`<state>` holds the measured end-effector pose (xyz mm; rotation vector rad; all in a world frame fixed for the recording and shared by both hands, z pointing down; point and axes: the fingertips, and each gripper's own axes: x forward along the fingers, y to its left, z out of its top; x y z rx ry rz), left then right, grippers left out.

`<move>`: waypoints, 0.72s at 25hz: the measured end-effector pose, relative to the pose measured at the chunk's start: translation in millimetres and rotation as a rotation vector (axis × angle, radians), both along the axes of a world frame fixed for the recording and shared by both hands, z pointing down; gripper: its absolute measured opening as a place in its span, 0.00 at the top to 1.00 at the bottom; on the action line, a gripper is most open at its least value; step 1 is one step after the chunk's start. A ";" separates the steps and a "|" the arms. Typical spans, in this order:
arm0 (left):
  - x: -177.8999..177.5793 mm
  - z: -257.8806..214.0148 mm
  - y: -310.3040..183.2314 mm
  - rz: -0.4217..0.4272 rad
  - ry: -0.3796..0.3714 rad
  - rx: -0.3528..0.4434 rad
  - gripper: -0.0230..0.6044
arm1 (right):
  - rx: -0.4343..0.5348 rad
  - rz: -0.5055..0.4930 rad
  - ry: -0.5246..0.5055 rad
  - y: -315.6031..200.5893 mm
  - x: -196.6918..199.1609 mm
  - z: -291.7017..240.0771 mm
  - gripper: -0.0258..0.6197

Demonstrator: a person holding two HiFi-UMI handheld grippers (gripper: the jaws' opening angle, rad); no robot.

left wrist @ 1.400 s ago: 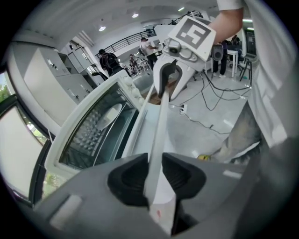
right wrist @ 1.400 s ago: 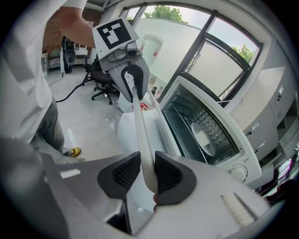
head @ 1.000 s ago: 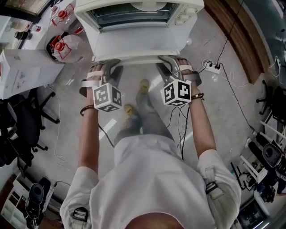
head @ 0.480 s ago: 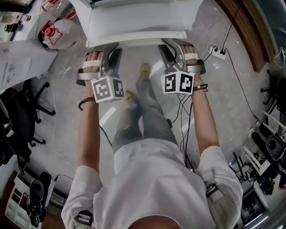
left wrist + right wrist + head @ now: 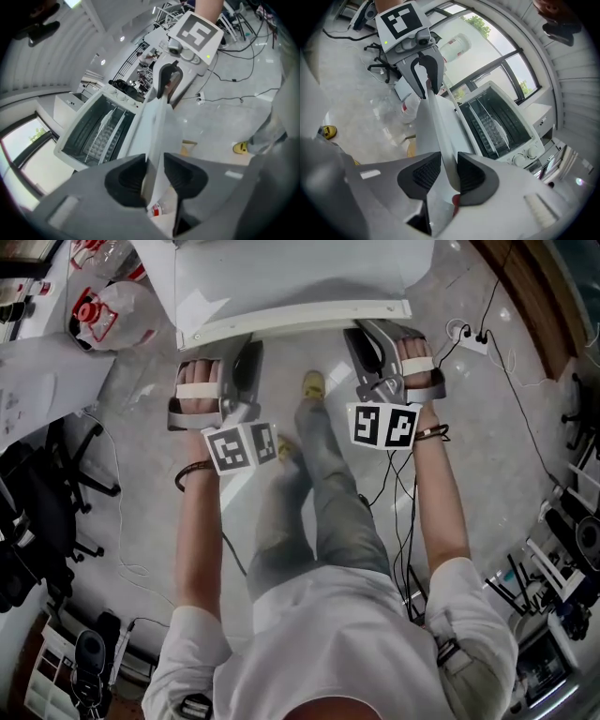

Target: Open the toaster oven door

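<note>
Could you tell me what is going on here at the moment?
A person is opening a toaster oven with a gripper in each hand. The left gripper and the right gripper each hold the front edge of the toaster oven door, one near each end. The door is swung down and the rack shows. The left jaws have just been opening slightly, with the edge between them.

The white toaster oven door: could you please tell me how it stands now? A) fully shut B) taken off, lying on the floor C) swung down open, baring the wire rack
C: the white toaster oven door stands clear of the dark cavity, where the metal wire rack shows.
</note>
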<state>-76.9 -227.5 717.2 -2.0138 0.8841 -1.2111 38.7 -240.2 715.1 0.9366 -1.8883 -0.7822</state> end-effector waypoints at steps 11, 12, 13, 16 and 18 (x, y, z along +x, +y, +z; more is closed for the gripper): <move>3.3 49.7 -4.2 -0.042 -0.004 0.096 0.68 | 0.079 0.033 -0.055 -2.9 0.1 41.0 0.81; 4.4 54.3 -5.5 -0.045 -0.005 0.105 0.67 | 0.086 0.035 -0.059 -3.6 1.0 44.8 0.81; 4.9 58.6 -6.9 -0.049 -0.007 0.116 0.67 | 0.095 0.035 -0.063 -4.6 1.4 48.4 0.81; 3.9 69.1 -7.9 -0.058 -0.012 0.135 0.66 | 0.124 0.033 -0.079 -5.2 0.6 58.2 0.81; 4.8 74.5 -8.5 -0.076 -0.001 0.144 0.66 | 0.140 0.033 -0.096 -5.7 1.1 62.9 0.81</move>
